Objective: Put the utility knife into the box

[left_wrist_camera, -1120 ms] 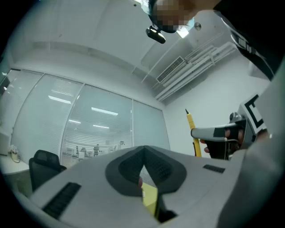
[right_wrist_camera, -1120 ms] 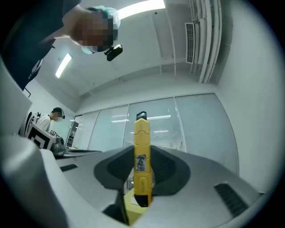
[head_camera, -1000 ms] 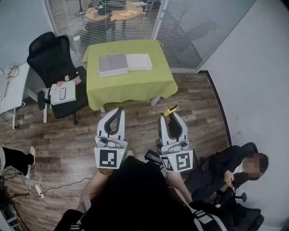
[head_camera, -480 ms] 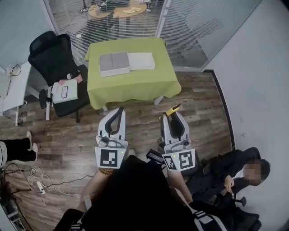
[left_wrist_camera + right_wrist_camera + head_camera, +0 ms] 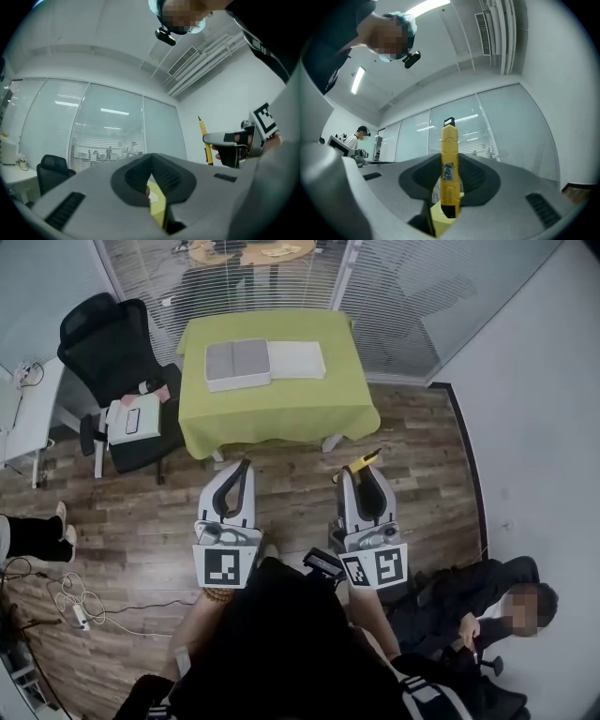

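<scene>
Clamping utility knife (image 5: 449, 173), right gripper (image 5: 362, 474) forward, left gripper (image 5: 242, 469) closed alongside.

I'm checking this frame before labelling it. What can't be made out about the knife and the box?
The utility knife: its lower end is hidden between the right gripper's jaws in the right gripper view, and its label print is blurred.
The box: too small in the head view to tell what lies inside.

Right grey tongs (image 5: 449, 199) are clamped on a long yellow plastic utility knife (image 5: 449, 159). It's upright, black tip on top, with glass walls with blinds (image 5: 511, 136) behind.
</scene>
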`<state>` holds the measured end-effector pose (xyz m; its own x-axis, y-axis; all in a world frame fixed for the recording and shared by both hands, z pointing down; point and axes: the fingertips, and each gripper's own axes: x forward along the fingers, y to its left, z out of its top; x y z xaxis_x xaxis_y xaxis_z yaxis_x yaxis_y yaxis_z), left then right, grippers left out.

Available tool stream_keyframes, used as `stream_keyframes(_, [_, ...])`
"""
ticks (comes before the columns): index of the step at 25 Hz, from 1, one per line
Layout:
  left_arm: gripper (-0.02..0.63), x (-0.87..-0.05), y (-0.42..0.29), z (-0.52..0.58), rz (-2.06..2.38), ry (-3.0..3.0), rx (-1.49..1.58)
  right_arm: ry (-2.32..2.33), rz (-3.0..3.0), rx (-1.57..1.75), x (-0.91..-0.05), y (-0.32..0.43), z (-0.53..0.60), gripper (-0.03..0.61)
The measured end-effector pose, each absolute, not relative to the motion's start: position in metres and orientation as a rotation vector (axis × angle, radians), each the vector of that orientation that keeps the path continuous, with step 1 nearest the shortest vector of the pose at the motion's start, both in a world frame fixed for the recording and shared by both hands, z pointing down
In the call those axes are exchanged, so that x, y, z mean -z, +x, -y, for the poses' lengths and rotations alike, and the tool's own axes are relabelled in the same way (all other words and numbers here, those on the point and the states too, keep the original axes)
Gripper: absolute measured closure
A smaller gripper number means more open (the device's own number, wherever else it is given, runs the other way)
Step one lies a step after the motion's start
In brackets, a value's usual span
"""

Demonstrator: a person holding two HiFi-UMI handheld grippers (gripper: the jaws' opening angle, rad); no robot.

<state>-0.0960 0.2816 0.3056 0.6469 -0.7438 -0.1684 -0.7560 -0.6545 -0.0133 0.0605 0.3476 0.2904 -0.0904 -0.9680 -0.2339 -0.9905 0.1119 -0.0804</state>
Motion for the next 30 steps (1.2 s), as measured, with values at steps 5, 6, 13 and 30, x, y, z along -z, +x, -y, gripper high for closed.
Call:
stream_keyframes(5, [0.604,-0.311,-0.088,-0.266,-1.251,-2.787,-0.221,-1.961,-2.153,-0.135,-0.297,0.069,-0.335,0.466])
stream_keyframes(6, [0.604,-0.313,-0.087,-0.262,-1.242,-2.791,-0.215,-1.965,-2.151,-0.132,-0.298,0.069,-0.332,0.466])
stream_keyframes(13, [0.604,-0.319,-0.067,-0.222,-1.182,-2.839,-0.253,-2.016,-2.126,-0.128,-0.304,0.08,-0.3,0.466])
stream_keyframes(30, [0.604,-0.318,-0.059,-0.082,-1.133,-2.893,-0.284,-2.07,-2.128,-0.133,-0.294,0.088,-0.168,0.466])
